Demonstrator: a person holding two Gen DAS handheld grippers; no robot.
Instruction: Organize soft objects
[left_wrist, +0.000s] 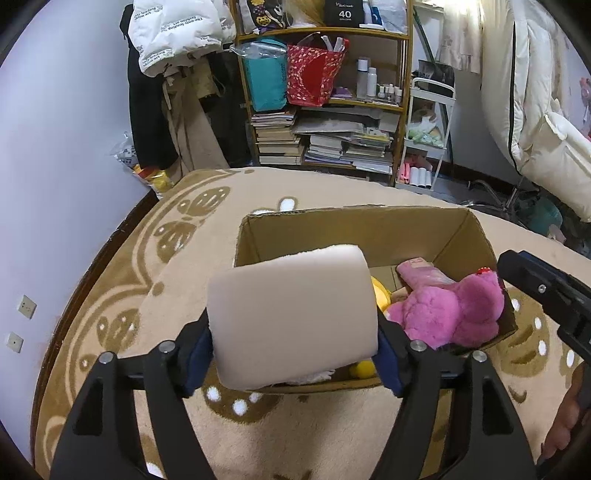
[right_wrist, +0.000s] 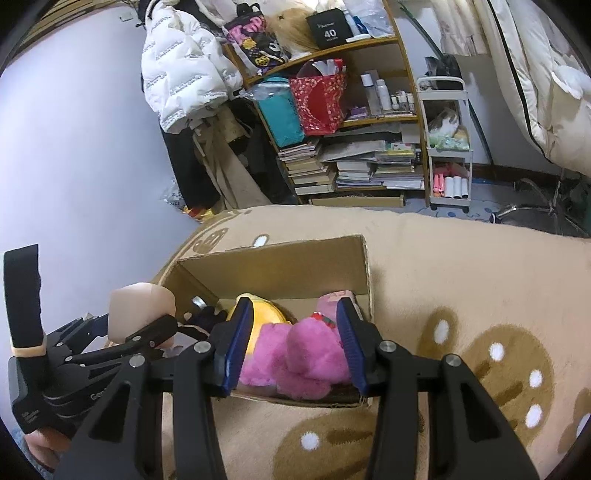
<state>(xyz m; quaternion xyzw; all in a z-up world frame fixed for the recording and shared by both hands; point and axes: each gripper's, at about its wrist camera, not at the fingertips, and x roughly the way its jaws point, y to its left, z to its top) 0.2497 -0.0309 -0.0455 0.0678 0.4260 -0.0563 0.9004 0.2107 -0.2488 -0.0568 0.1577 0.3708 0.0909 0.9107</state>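
Observation:
My left gripper (left_wrist: 294, 356) is shut on a pale pink foam block (left_wrist: 291, 317) and holds it over the near left part of an open cardboard box (left_wrist: 354, 225) on the rug. The block also shows in the right wrist view (right_wrist: 142, 314). In the box lie a pink plush toy (left_wrist: 454, 314), a yellow soft toy (left_wrist: 380, 295) and a pink flat item (left_wrist: 424, 275). My right gripper (right_wrist: 295, 347) is open, with its jaws apart above the pink plush (right_wrist: 299, 362) at the box's near edge (right_wrist: 295, 400). It holds nothing.
The box sits on a beige rug with brown patterns (left_wrist: 177, 266). Behind it stand a wooden shelf with books and bags (left_wrist: 325, 110), hanging coats (left_wrist: 166, 74), a white trolley (left_wrist: 424, 147) and white bedding (left_wrist: 535, 110) at the right.

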